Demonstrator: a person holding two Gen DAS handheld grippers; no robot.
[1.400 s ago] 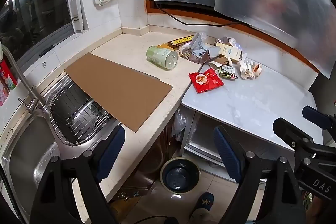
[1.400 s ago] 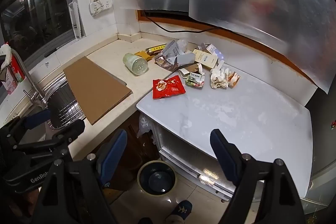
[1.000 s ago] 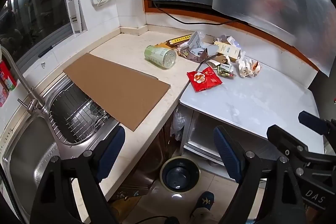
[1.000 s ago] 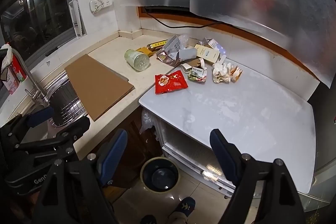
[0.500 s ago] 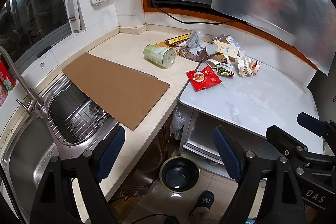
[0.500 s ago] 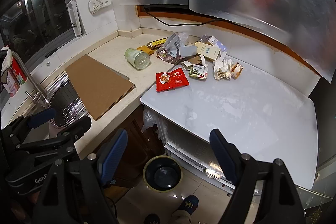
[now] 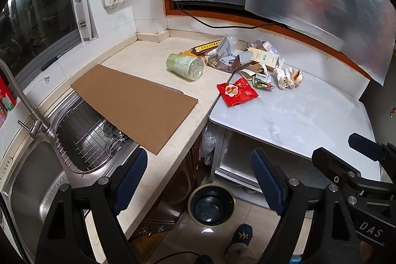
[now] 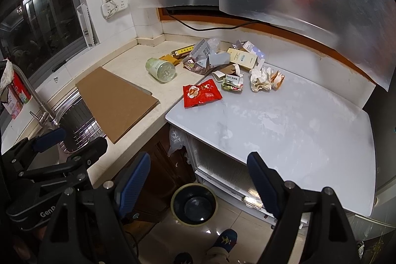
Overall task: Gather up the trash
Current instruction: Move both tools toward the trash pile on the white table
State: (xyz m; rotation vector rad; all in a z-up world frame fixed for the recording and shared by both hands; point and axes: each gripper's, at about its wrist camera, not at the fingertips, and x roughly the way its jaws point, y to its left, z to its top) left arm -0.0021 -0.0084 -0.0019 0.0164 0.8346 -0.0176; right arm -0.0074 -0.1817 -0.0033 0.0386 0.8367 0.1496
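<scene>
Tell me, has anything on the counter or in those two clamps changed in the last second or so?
Hardly anything. The left gripper and right gripper hang open and empty as before, only the view drifting slightly. The red snack packet, green bottle, cardboard sheet and floor bin lie untouched.

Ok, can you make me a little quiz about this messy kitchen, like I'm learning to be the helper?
1. True or false: the red snack packet lies flat on the white table.
2. Where does the trash bin stand? A) on the counter B) on the floor C) in the sink
3. Fill in: the green bottle lies on its ____.

Key:
1. True
2. B
3. side
</scene>
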